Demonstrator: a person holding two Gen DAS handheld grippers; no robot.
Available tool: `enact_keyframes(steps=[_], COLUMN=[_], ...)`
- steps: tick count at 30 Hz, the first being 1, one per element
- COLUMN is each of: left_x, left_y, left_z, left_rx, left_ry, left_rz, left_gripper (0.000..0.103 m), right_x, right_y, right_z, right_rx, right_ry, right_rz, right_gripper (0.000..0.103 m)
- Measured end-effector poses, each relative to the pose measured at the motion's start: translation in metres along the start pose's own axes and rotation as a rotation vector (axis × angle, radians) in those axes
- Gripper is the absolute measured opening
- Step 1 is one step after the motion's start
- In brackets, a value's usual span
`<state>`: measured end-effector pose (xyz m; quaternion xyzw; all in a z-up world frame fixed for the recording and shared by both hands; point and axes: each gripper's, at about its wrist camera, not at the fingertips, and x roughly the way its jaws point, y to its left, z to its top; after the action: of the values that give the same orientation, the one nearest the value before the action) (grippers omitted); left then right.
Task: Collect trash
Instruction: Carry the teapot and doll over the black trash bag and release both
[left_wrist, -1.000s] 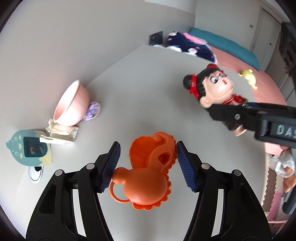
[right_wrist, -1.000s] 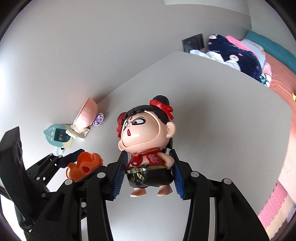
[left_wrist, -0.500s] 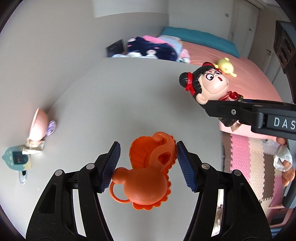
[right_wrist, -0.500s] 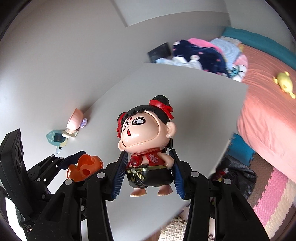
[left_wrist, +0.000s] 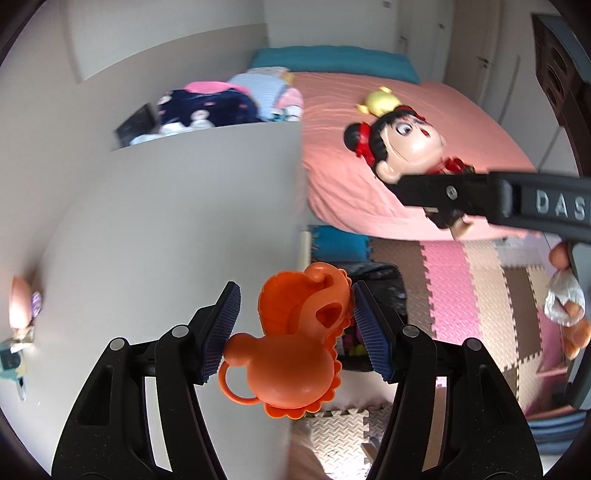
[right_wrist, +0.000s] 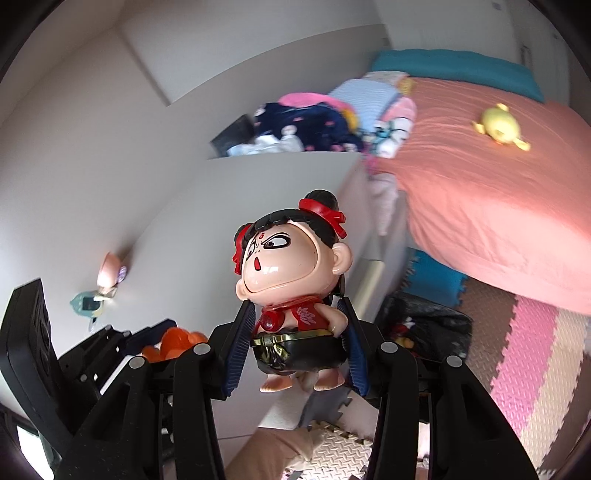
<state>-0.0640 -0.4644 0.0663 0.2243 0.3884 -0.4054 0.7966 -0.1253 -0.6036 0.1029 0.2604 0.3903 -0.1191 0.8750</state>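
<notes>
My left gripper (left_wrist: 295, 332) is shut on an orange plastic toy (left_wrist: 295, 350) and holds it in the air past the white table's right edge (left_wrist: 299, 206). My right gripper (right_wrist: 293, 341) is shut on a cartoon doll (right_wrist: 291, 273) with black hair and red bows, held upright by its body. The doll also shows in the left wrist view (left_wrist: 402, 147), with the right gripper's finger (left_wrist: 461, 192) across it. A black trash bag (right_wrist: 428, 325) lies on the floor beside the table; it also shows in the left wrist view (left_wrist: 380, 280), below the orange toy.
A pink bowl (right_wrist: 109, 271), a wrapper and a blue card (right_wrist: 86, 304) lie far back on the table. Clothes (left_wrist: 210, 107) pile at the table's far end. A bed with a pink sheet (right_wrist: 498, 203) carries a yellow toy (right_wrist: 498, 125). Foam mats (left_wrist: 461, 295) cover the floor.
Both grippers have swung right and away from the table top, carrying their toys. The floor, the bed and the black bag have come into view; the bowl has receded to the left.
</notes>
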Motion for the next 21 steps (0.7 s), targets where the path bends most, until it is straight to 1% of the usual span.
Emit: enact_keyframes(steps=[6,10,14,15,16,17,18,19,21], left_x=[0.021,0.037,0.053,0.060,0.065,0.065,0.065,0.067,0.071], left_y=[-0.046,-0.066,-0.081,-0.085,-0.089,-0.092,-0.094,-0.094,-0.091], left_z=[0.009,0.013,0.017,0.019,0.019,0.018,0.015,0.013,0.008], left_rx=[0.063,0.089,0.087,0.090,0.097,0.105,0.124,0.140,0.163], left_ry=[0.025,0.048,0.073,0.088,0.099,0.089,0.080,0.084,0.099], left_rz=[-0.046,-0.068,-0.080,-0.078,-0.055,-0.031,0.004,0.021,0.051], left_gripper=[0.061,0.061,0.062,0.074,0.098,0.097,0.097,0.097,0.097], right_x=[-0.007,-0.004,0.009,0.013,0.015,0.013,0.009,0.008,0.008], right_y=[-0.050,-0.080,-0.101,-0.109,-0.116,-0.126,-0.132,-0.136,-0.146], right_z=[-0.009,-0.012,-0.011,-0.011,-0.010,-0.010,-0.012,-0.012,-0.015], right_rx=[0.081,0.131,0.174,0.200,0.225,0.258,0.274,0.279,0.288], right_ry=[-0.002,0.008,0.027,0.035,0.029,0.004,-0.029,-0.041,-0.040], right_rz=[-0.043,-0.074,-0.106,-0.113,-0.111,-0.122,-0.141,-0.159,-0.203], right_gripper=[0.048,0.048,0.048,0.053,0.084,0.100,0.100,0.100,0.100])
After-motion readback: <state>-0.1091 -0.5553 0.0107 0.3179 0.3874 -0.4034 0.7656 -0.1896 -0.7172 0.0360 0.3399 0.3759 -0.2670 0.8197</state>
